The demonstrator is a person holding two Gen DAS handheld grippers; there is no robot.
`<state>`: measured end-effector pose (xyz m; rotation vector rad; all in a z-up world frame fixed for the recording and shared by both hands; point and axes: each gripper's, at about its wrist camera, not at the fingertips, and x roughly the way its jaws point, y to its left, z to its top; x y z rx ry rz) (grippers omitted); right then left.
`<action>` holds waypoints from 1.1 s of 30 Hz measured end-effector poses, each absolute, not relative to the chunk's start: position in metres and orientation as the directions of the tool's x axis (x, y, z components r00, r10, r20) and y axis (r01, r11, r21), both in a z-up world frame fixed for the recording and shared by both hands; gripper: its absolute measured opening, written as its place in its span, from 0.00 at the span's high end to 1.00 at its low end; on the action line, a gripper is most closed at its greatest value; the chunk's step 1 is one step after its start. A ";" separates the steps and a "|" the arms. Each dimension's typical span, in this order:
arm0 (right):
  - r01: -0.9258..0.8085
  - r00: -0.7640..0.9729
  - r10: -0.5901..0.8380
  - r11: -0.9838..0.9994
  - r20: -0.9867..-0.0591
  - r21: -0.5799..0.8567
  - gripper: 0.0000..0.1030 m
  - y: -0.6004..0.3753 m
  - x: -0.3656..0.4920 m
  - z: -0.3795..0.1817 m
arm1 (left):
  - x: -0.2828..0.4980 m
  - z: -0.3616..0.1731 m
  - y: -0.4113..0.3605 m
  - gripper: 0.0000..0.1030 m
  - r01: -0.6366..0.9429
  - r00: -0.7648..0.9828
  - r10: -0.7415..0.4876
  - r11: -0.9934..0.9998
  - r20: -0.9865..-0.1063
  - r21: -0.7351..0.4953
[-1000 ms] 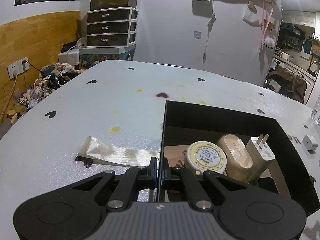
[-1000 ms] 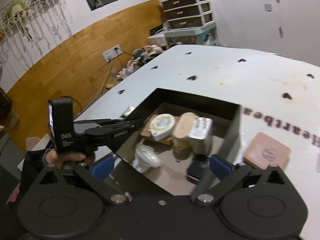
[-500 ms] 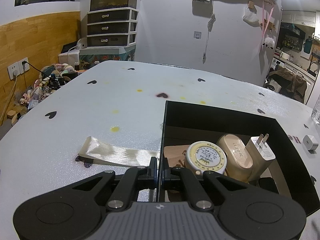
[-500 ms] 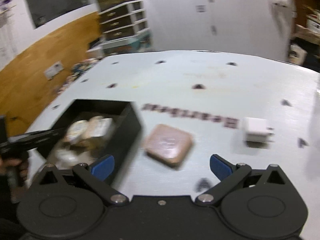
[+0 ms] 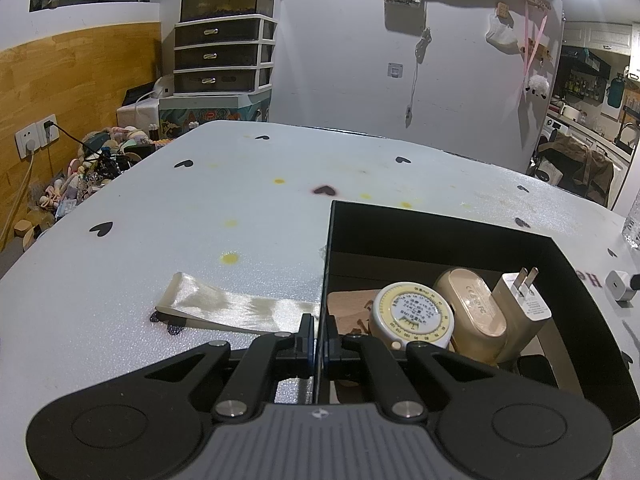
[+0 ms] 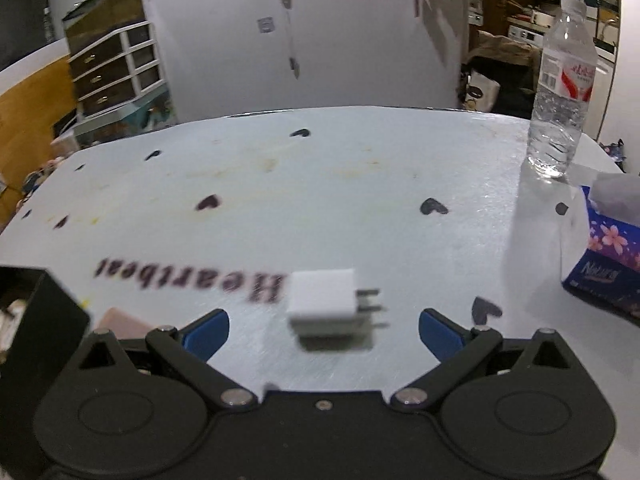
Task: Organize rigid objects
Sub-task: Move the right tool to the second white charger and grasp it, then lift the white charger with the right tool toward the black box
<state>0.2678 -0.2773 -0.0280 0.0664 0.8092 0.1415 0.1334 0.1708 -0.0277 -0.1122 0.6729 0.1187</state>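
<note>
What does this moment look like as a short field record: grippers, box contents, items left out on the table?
left gripper: shut on the black box wall
right gripper: open, empty, aimed at the white plug adapter
in box: round tape measure, beige case, beige charger
on table outside box: white plug adapter, pink pad, ribbon strip
other: water bottle, tissue box
</note>
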 end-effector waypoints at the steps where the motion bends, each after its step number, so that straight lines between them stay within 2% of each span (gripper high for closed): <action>1: -0.094 0.678 0.144 0.989 -0.721 0.110 0.01 -0.279 0.273 -0.031 | 0.133 -0.028 0.171 0.97 -0.146 0.776 0.073 0.987 -0.627 -0.065; 8: -0.082 0.645 0.160 0.987 -0.748 0.140 0.13 -0.285 0.305 -0.046 | 0.133 -0.028 0.172 0.97 -0.145 0.776 0.070 0.987 -0.627 -0.069; 13: -0.097 0.634 0.149 0.989 -0.759 0.113 0.16 -0.279 0.307 -0.048 | 0.134 -0.031 0.173 0.97 -0.146 0.774 0.069 0.987 -0.629 -0.072; 16: -0.102 0.635 0.137 0.990 -0.760 0.093 0.29 -0.277 0.307 -0.047 | 0.134 -0.031 0.173 0.97 -0.147 0.774 0.069 0.987 -0.630 -0.072; 18: -0.106 0.635 0.138 0.990 -0.760 0.091 0.43 -0.276 0.305 -0.045 | 0.134 -0.031 0.173 0.97 -0.147 0.774 0.069 0.987 -0.630 -0.072; 26: -0.092 0.633 0.135 0.991 -0.763 0.100 0.43 -0.272 0.292 -0.036 | 0.135 -0.031 0.174 0.97 -0.147 0.774 0.069 0.986 -0.629 -0.073; 33: -0.253 0.653 0.301 0.952 -0.695 0.174 0.43 -0.232 0.248 0.011 | 0.135 -0.034 0.172 0.97 -0.154 0.777 0.075 0.985 -0.624 -0.072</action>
